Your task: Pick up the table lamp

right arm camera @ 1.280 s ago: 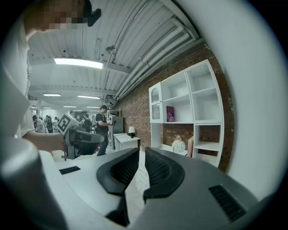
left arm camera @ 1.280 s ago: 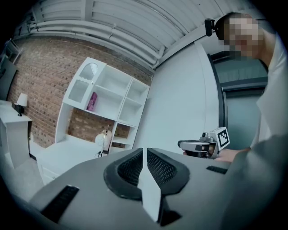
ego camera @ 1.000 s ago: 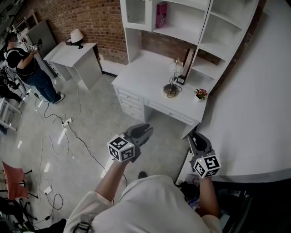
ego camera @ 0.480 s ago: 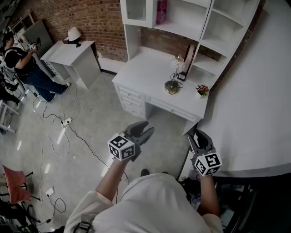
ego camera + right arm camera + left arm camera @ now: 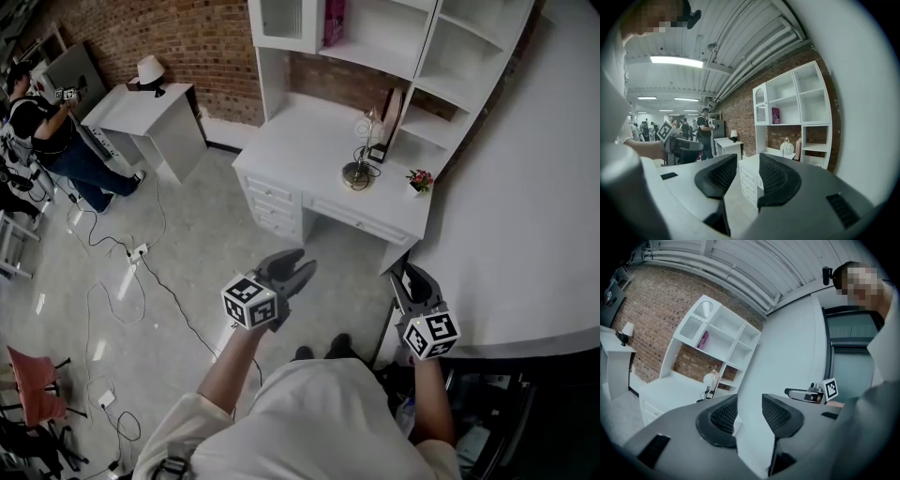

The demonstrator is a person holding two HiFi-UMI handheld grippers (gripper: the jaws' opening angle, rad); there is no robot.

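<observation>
The table lamp (image 5: 360,150), with a round glass shade on a thin metal stem and a dark round base, stands on the white desk (image 5: 300,155) under the shelf unit. It also shows far off as the lamp (image 5: 710,380) in the left gripper view and the lamp (image 5: 787,147) in the right gripper view. My left gripper (image 5: 292,273) and right gripper (image 5: 418,282) are held out in front of my body, well short of the desk. Both stand open, with nothing between the jaws.
A small potted flower (image 5: 419,179) and a leaning board (image 5: 393,113) stand beside the lamp. A white side table (image 5: 141,111) at far left carries a second, white-shaded lamp (image 5: 150,71). A person (image 5: 52,136) stands there. Cables (image 5: 141,272) trail over the floor. A curved white wall (image 5: 525,187) rises on the right.
I have stepped toward the desk, which has slid up the head view, and my shoes now show below the grippers. Both grippers keep their place in front of me, their jaws slightly wider.
</observation>
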